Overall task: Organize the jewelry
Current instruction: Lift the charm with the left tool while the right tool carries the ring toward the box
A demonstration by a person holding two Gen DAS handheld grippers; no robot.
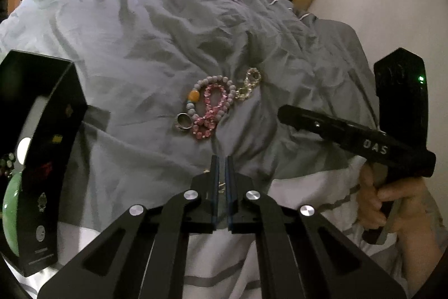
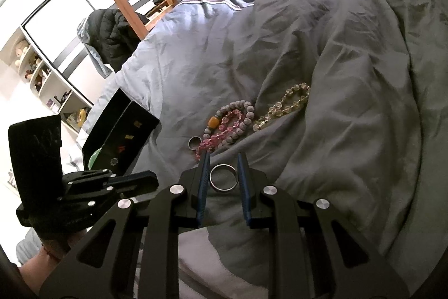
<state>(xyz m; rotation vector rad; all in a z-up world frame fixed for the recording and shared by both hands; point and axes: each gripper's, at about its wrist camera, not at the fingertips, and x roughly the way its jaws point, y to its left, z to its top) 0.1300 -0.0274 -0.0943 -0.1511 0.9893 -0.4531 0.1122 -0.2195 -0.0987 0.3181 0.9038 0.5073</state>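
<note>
**Asker:** Jewelry first, please. Where does it lie?

**Onlooker:** Jewelry sits in a small heap on a rumpled grey duvet (image 1: 134,27) on a wooden-framed bed. A grey beaded bracelet (image 1: 229,91) with one amber bead loops around a pink beaded bracelet (image 1: 214,108). A pale yellow crystal bracelet (image 1: 249,84) lies just beside them, touching the grey one. A dark-stoned ring (image 1: 183,123) rests at the near edge of the heap.

**Asker:** Is there a container?

**Onlooker:** Yes. A black box (image 2: 123,131) stands open on the duvet, well to the left of the heap, with small coloured emblems down its side. Inside I see something pale green (image 2: 95,156) and rounded; I cannot tell what it is.

**Asker:** And the claws?

**Onlooker:** The right gripper (image 2: 224,178) has its blue pads pressed against both sides of a plain silver ring (image 2: 224,178), held flat between them, just short of the heap. The left gripper (image 1: 222,181) is closed, pads nearly meeting; a small gold-toned piece shows in the narrow gap, too small to identify. A hand (image 1: 397,203) grips the right tool's handle.
</note>
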